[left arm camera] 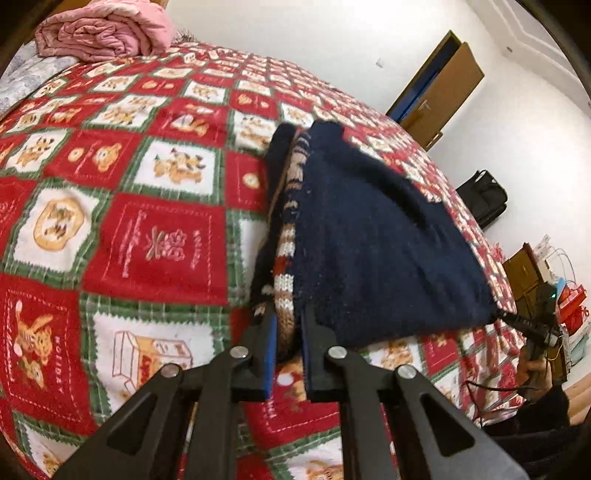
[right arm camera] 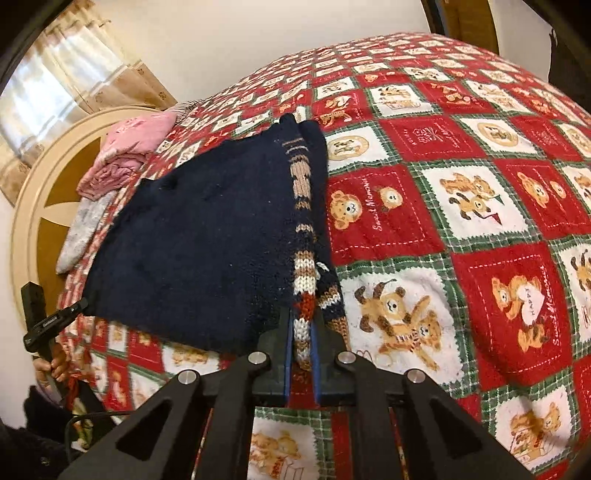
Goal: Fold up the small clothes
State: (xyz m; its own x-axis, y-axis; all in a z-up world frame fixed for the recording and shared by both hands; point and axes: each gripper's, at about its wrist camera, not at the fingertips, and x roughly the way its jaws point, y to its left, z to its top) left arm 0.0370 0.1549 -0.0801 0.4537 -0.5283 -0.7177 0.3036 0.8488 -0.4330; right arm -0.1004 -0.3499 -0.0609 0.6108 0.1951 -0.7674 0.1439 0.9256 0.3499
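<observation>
Both tools are on the navy sweater [left arm camera: 373, 236] at once, and it hangs stretched between them above the bed. The left tool [left arm camera: 287, 328] is clamped on one corner of the sweater, its blue-padded fingers [left arm camera: 270, 343] pinching a thick bundle of the knit where the brown, white and red striped band [left arm camera: 286, 258] folds over. The right tool [right arm camera: 301, 339] is doing the same at the opposite corner, closed tight on the striped edge [right arm camera: 303, 280], with the navy panel [right arm camera: 199, 236] spreading out from it toward the other tool.

From the left wrist view, the right tool [left arm camera: 532, 325] shows at the far lower corner of the sweater, gripping the hem. From the right wrist view, the left tool [right arm camera: 70, 314] appears at the sweater's far lower corner too.

Under the sweater lies the red, white and green teddy-bear bedspread [left arm camera: 122, 206], covering the bed on every side of the garment. Beyond the sweater, up by the rounded cream headboard [right arm camera: 40, 173], sits a rolled pink quilt [left arm camera: 107, 33], with a grey patterned cloth [right arm camera: 79, 229] just beside it. Past the sweater's far side in the left view stands a brown door [left arm camera: 439, 88], and a black bag [left arm camera: 484, 195] rests on the floor near the white wall.
</observation>
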